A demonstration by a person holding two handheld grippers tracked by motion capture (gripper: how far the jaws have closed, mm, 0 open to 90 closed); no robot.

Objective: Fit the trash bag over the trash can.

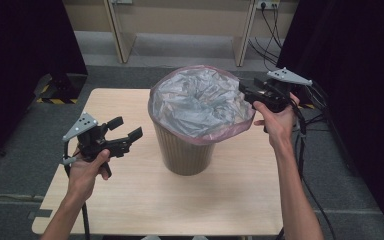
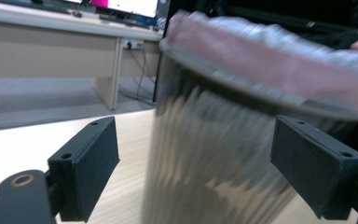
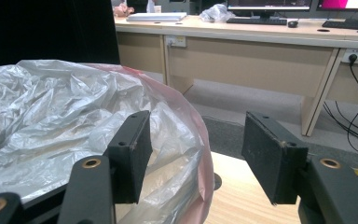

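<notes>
The right gripper (image 1: 245, 92) straddles the bag (image 1: 200, 102) at the bin's (image 1: 182, 152) rim, jaws open, nothing pinched yet, while the left gripper (image 1: 127, 131) hangs open, empty, beside it.

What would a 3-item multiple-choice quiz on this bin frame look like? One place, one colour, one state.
1. Where is the bin?
A. on the floor
B. mid-table
C. on the desk behind

2. What colour is the bag's turned-over edge?
A. pink
B. green
C. black

3. How do the right gripper's jaws stand?
A. shut on a bottle
B. shut tight with nothing between
C. apart, straddling the bag rim

Key: 1 B, the high view shows it standing on the wooden table between both hands. 2 A, a pink band wraps the bin's top. 3 C, in the right gripper view one jaw sits inside the bag, the other outside, pads not yet pressing.
</notes>
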